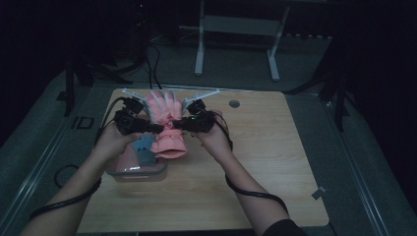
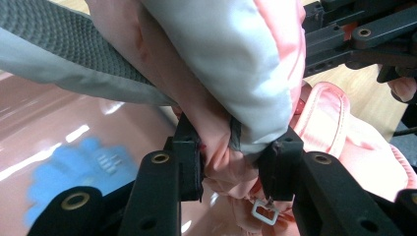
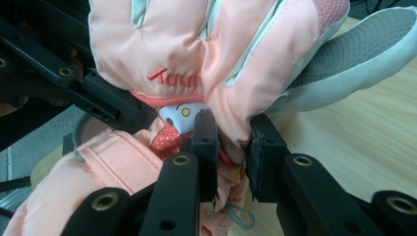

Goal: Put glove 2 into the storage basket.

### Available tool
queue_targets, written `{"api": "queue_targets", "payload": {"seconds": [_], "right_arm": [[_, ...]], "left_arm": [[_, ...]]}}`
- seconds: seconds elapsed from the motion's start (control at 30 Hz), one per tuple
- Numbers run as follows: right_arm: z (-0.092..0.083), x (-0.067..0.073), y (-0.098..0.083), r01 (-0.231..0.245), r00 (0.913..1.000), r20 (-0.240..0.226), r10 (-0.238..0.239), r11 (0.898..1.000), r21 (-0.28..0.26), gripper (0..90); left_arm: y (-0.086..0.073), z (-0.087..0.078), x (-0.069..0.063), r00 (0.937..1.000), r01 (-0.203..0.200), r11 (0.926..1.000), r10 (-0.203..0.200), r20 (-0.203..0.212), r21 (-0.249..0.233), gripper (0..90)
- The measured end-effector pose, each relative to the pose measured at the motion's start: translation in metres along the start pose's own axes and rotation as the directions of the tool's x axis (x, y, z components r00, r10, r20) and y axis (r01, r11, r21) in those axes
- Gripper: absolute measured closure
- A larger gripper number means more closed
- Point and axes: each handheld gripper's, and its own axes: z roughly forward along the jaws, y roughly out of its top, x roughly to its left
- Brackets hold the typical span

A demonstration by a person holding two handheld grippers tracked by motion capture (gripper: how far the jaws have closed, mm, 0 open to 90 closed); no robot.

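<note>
I am holding a pink glove up between my two grippers, above the wooden table.

My left gripper is pinching the bunched wrist of the pink glove, its two black jaws pressing on the fabric from either side, and my right gripper is clamping the same narrow part from the opposite side. In the high view the left gripper and the right gripper are meeting at the glove's middle, so the glove is sitting right at both sets of jaw tips, fingers fanning away from me and cuff hanging toward me. Just under my left hand, a clear plastic container is resting on the table, with a blue glove lying in it.
</note>
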Motion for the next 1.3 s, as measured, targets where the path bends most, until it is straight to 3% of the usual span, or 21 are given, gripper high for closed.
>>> {"api": "queue_targets", "payload": {"seconds": [0.2, 0.37, 0.43, 0.57, 0.7, 0.97, 1.13, 1.3], "right_arm": [[0.031, 0.022, 0.015, 0.007, 0.9998, -0.021, -0.007, 1.000, -0.015, 76.3], [0.057, 0.034, 0.019, -0.008, 0.9992, -0.039, 0.007, 1.000, -0.017, 76.3], [0.066, 0.036, 0.018, -0.017, 0.9989, -0.044, 0.016, 1.000, -0.019, 76.2], [0.079, 0.036, 0.011, -0.042, 0.9985, -0.036, 0.042, 0.999, -0.001, 76.2], [0.092, 0.032, -0.001, -0.068, 0.9973, -0.026, 0.069, 0.997, 0.041, 76.2], [0.112, 0.031, -0.023, -0.102, 0.9945, -0.011, 0.104, 0.988, 0.116, 76.1], [0.118, 0.029, -0.030, -0.103, 0.9946, 0.000, 0.104, 0.983, 0.152, 75.8], [0.122, 0.028, -0.030, -0.109, 0.9940, 0.017, 0.108, 0.977, 0.183, 74.1]], "left_arm": [[-0.013, -0.026, 0.027, 0.9996, 0.011, 0.9999, -0.011, -0.024, 0.010, 66.0], [-0.025, -0.034, 0.045, 0.9988, 0.017, 0.9995, -0.016, -0.046, 0.025, 66.0], [-0.030, -0.034, 0.052, 0.9988, -0.012, 0.9997, 0.013, -0.047, 0.022, 65.9], [-0.040, -0.022, 0.068, 1.0000, 0.005, 0.9994, -0.005, 0.002, 0.034, 65.8], [-0.049, -0.006, 0.078, 0.9994, 0.026, 0.9976, -0.028, 0.023, 0.064, 65.8], [-0.067, 0.016, 0.088, 0.9966, 0.067, 0.9892, -0.072, 0.040, 0.131, 65.6], [-0.074, 0.025, 0.090, 0.9935, 0.095, 0.9866, -0.103, 0.049, 0.133, 65.3], [-0.075, 0.030, 0.090, 0.9934, 0.107, 0.9823, -0.112, 0.025, 0.154, 64.5]]}}
